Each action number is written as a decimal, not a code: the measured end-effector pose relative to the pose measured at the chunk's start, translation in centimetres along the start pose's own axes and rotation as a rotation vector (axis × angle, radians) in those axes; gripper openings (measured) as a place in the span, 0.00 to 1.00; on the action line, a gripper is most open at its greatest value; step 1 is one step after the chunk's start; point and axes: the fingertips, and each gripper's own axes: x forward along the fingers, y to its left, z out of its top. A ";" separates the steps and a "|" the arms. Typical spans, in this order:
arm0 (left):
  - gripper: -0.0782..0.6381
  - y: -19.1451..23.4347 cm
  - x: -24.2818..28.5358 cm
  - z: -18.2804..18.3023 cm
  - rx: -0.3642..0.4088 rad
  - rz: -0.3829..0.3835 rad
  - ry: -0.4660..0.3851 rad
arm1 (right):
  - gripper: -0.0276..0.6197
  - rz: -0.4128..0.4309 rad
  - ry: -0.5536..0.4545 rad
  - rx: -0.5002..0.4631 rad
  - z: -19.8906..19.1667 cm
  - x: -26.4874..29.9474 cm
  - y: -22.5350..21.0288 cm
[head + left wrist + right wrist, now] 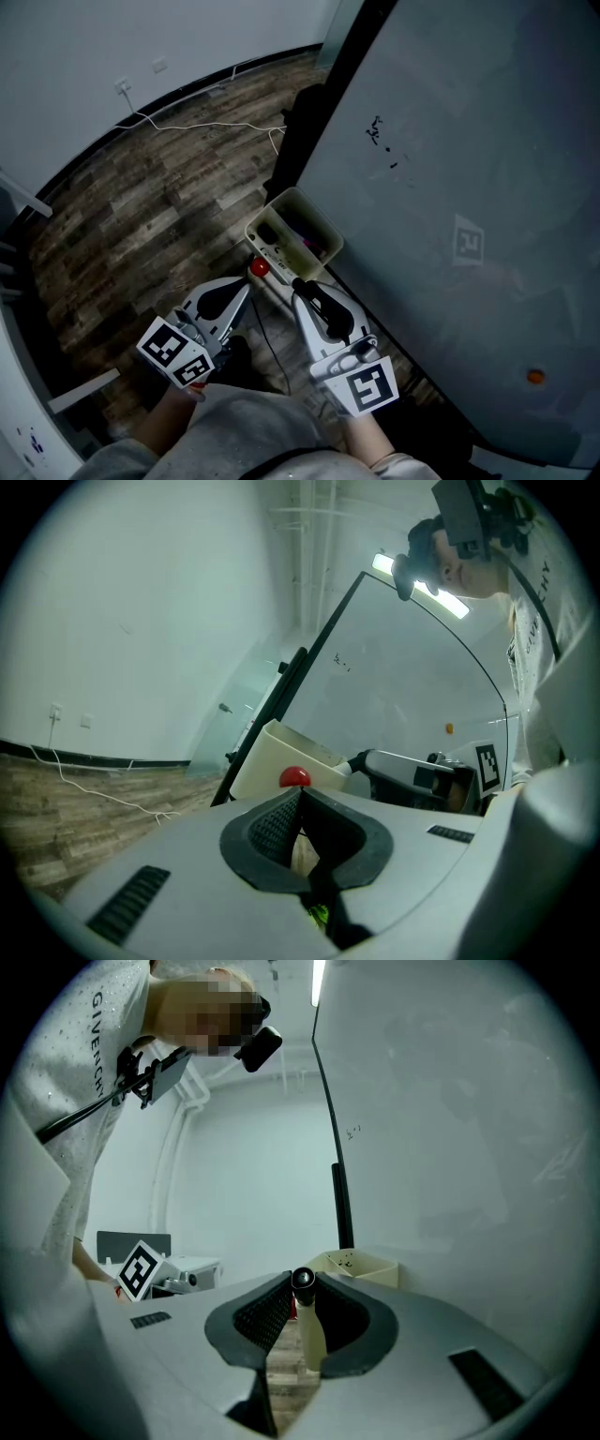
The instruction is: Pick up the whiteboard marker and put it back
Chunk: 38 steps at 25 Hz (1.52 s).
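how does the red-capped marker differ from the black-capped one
Cap colour: the red-capped marker has a red cap, the black-capped marker a black one. Holder: the red-capped marker sits in the left claw, the black-capped marker in the right claw. Shared: both stand cap-up, clamped, near the beige tray.

Floor (pixel 159 206) left of whiteboard (pixel 450 187): open, one cable (pixel 202 124) near wall. Whiteboard blocks right side. Holder box (pixel 271 208) mouth open upward, contents unclear. Left tool (pixel 253 277) with red-capped marker (pixel 260 267) and right tool (pixel 301 284) with black-capped marker (pixel 303 1281) crowd its near side.
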 end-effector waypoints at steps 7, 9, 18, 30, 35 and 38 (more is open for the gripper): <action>0.13 -0.4 -0.2 -0.1 -0.004 0.005 -0.006 | 0.17 0.010 -0.001 0.007 0.0 -0.2 0.1; 0.13 -0.5 -0.2 -0.2 -0.005 0.006 -0.007 | 0.17 0.006 -0.002 0.009 0.0 -0.3 0.1; 0.13 -1.2 -0.3 -0.4 -0.002 0.005 -0.013 | 0.17 0.005 0.000 0.004 0.1 -1.2 0.0; 0.13 -3.2 -1.0 -0.9 0.003 0.018 -0.026 | 0.17 0.012 0.001 -0.003 0.3 -3.1 0.5; 0.13 -4.7 -1.2 -1.2 0.008 0.013 -0.030 | 0.17 0.022 0.008 -0.001 0.1 -4.3 1.0; 0.13 -5.6 -1.3 -1.4 0.010 0.013 -0.036 | 0.17 0.036 0.017 -0.007 0.0 -5.0 1.3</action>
